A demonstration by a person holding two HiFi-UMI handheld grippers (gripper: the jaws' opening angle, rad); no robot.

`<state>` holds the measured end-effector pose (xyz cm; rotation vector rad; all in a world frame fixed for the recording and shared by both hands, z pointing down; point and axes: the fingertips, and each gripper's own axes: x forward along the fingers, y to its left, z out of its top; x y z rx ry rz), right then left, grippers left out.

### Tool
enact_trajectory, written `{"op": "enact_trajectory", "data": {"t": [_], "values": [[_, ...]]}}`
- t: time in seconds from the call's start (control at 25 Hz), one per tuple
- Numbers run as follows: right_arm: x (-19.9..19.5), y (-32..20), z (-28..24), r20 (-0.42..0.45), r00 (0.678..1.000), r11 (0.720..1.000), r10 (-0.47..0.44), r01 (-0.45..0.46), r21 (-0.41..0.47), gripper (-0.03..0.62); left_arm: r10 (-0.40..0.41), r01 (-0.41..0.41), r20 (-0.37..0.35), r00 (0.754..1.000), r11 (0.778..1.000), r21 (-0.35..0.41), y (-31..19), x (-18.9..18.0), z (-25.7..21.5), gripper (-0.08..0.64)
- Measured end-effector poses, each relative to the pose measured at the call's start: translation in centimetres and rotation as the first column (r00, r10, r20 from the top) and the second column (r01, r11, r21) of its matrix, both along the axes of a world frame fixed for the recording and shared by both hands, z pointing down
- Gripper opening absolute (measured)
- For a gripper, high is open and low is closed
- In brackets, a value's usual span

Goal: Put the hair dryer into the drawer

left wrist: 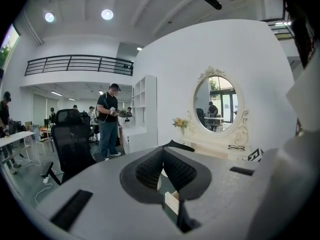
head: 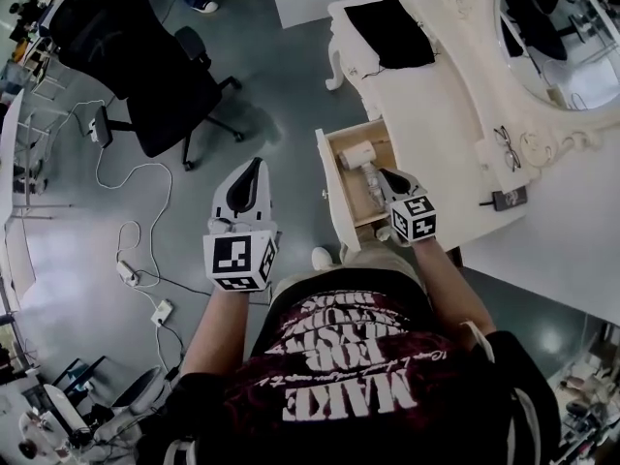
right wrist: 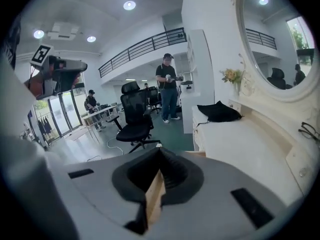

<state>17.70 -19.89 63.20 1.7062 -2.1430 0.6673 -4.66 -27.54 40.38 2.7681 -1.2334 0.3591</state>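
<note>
The white hair dryer [head: 360, 155] lies inside the open wooden drawer [head: 327, 184] of the white dressing table [head: 441, 114]. My right gripper [head: 385, 173] hangs just above the drawer's near right part, close to the dryer's handle, shut with nothing between its jaws. In the right gripper view the jaws [right wrist: 160, 150] meet at the tips, and the drawer's wooden edge [right wrist: 154, 194] shows below them. My left gripper [head: 256, 162] is held over the floor to the left of the drawer, also shut and empty. Its tips [left wrist: 163, 151] touch in the left gripper view.
A black pouch [head: 390, 29], glasses [head: 506, 146] and an oval mirror [head: 562, 37] are on the table top. A black office chair [head: 155, 76] stands on the floor at the left, with cables and a power strip [head: 136, 269] nearby. A person [right wrist: 167, 86] stands far off.
</note>
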Motion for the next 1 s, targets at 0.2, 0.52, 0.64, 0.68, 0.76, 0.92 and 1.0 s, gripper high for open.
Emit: {"op": "enact_trajectory", "data": {"t": [0.2,0.52,0.64,0.68,0.76,0.92,1.0], "values": [[0.2,0.9,-3.8,0.018,0.999,0.997,0.046,-0.047,0.069,0.005,0.057,-0.057,-0.019,0.998,0.998,0.017,0.9,0.1,-0.5,0.005],[-2.0,1.4,-13.4,-0.006,1.0,0.975,0.014,-0.013,0.221,0.005,0.086,-0.084,-0.041,0.995,0.995,0.049,1.6,-0.5,-1.5,0.005],[-2.9,1.8,-16.4,-0.011,1.0,0.966,-0.006,0.009,0.257,0.004,0.099,-0.095,-0.055,0.994,0.993,0.065,2.1,-0.5,-2.0,0.005],[-3.1,2.0,-17.3,-0.009,1.0,0.964,-0.01,0.012,0.266,0.005,0.104,-0.1,-0.057,0.993,0.993,0.07,2.3,-0.5,-2.1,0.005],[-3.3,2.4,-18.9,-0.003,1.0,0.959,-0.01,0.011,0.282,0.005,0.115,-0.111,-0.057,0.992,0.991,0.079,2.8,-0.4,-2.4,0.005],[-3.7,3.3,-21.5,-0.006,1.0,0.949,-0.005,0.007,0.316,0.003,0.138,-0.133,-0.055,0.989,0.987,0.085,3.8,-0.3,-2.6,0.005],[-4.0,3.7,-22.5,-0.007,1.0,0.944,-0.003,0.005,0.331,0.003,0.146,-0.141,-0.055,0.988,0.987,0.083,4.2,-0.5,-2.6,0.005]]}}
